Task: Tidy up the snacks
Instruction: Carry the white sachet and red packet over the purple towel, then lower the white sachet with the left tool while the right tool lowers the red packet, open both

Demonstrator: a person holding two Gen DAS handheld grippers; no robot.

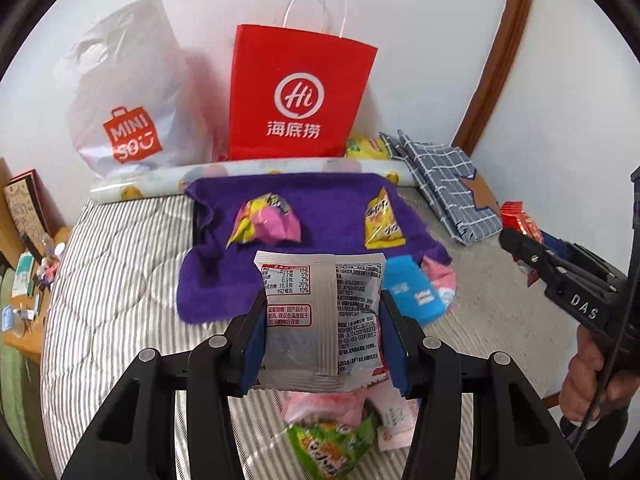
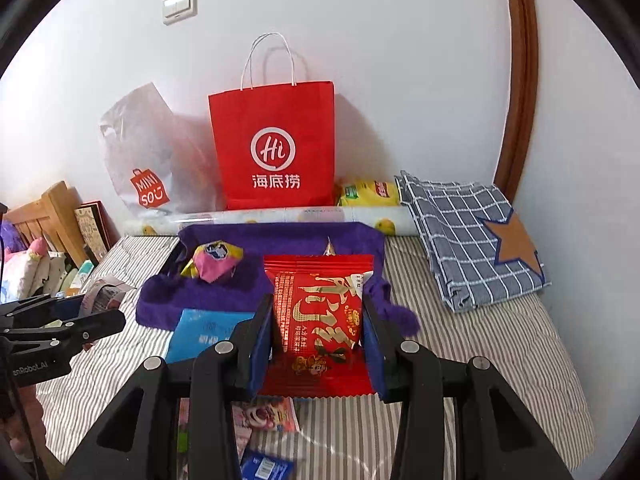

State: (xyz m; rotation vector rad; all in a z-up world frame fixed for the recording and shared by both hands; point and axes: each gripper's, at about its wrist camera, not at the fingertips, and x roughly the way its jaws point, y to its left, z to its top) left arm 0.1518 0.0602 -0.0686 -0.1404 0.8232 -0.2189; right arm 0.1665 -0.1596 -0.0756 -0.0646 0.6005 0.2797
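My left gripper is clamped on a silver snack packet, pads pressing both of its side edges, its printed back facing my camera; it hangs just in front of the purple towel, over the striped bedding. My right gripper is clenched on a red snack packet with gold lettering, held upright at the near edge of that same towel. On the towel lie a pink-and-yellow candy bag toward its left side and a yellow packet toward its right side. A blue packet rests at the towel's near right corner in the left wrist view, touching a pink one beside it. Nearer than the towel, under my left gripper, a green packet and pink wrappers lie on the bedding. Behind the towel stand a red paper bag and a white plastic bag against the wall. A folded blue checked cloth lies to the right of the towel.
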